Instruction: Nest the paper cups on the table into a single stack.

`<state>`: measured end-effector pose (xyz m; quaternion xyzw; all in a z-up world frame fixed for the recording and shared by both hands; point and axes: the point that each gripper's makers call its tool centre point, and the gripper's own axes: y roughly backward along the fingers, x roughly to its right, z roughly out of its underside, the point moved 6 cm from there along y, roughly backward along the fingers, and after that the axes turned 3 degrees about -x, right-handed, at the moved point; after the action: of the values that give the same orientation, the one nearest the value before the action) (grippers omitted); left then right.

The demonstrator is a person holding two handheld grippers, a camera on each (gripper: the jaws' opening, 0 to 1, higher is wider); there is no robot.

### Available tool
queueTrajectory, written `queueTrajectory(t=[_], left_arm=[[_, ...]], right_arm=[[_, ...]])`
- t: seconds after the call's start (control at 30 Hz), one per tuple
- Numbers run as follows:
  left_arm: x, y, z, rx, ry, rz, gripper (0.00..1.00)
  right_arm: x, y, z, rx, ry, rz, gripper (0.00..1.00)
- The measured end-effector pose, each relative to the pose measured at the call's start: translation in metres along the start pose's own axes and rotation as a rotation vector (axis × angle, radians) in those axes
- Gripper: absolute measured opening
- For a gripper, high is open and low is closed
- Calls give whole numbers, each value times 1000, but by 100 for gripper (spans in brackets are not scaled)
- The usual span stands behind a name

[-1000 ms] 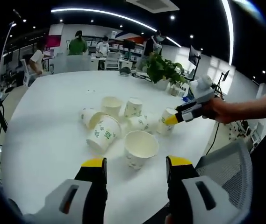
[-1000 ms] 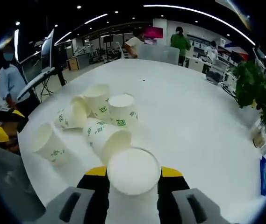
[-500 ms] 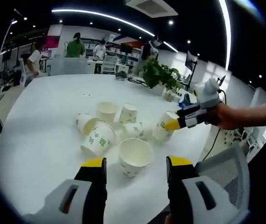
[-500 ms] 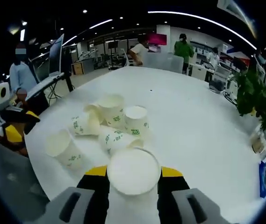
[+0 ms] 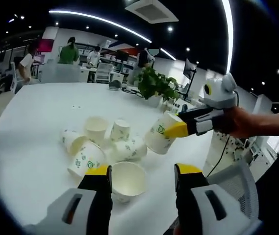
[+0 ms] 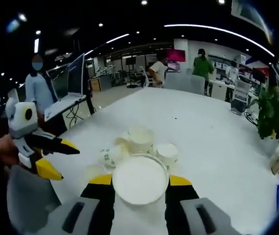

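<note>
Bright ceiling strips, fisheye-warped edges.

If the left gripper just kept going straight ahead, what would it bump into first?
Probably the open paper cup standing on the table just beyond the left gripper. The cup sits between its open jaws in the left gripper view, though depth is hard to judge; the other cups lie farther on.

Your right hand-held gripper clamps one paper cup above the bench. Your left hand-held gripper hovers over the upright cup, nearest of the cup cluster; potted plant behind.
</note>
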<state>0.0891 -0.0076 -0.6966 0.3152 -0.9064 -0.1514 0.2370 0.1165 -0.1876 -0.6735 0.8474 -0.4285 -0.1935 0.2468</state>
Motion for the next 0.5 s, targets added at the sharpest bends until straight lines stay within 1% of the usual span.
queueTrajectory(t=[0.03,0.13,0.2,0.23,0.27,0.3,0.4,0.43,0.5], left_arm=[[1,-1,-1,2,1,6,49],[4,-6,-6,6,-6,25,49],[4,-8,-9,10,-7,36,48],[5,-9,-10,12,-7,39,48],[5,-10,-11,14,-8,42,48],[7,-11,-14,22,-11,50,47],[9,-12,-18,34,-12,63,46],[9,-14,-18,37,-11,67,45],[8,-16,-19,41,-8,72,45]], right_arm=[[-6,-1,-3,7,8,-8,38],[-13,0,-14,29,6,-34,38],[-19,0,-21,66,-39,-62,38],[-19,-2,-21,77,-50,-71,38],[-20,-3,-23,81,-54,-74,38],[-25,-2,-30,96,-67,-86,38],[-30,-3,-35,112,-75,-105,38],[-33,-2,-40,122,-88,-112,38],[-36,-5,-43,134,-105,-125,38]])
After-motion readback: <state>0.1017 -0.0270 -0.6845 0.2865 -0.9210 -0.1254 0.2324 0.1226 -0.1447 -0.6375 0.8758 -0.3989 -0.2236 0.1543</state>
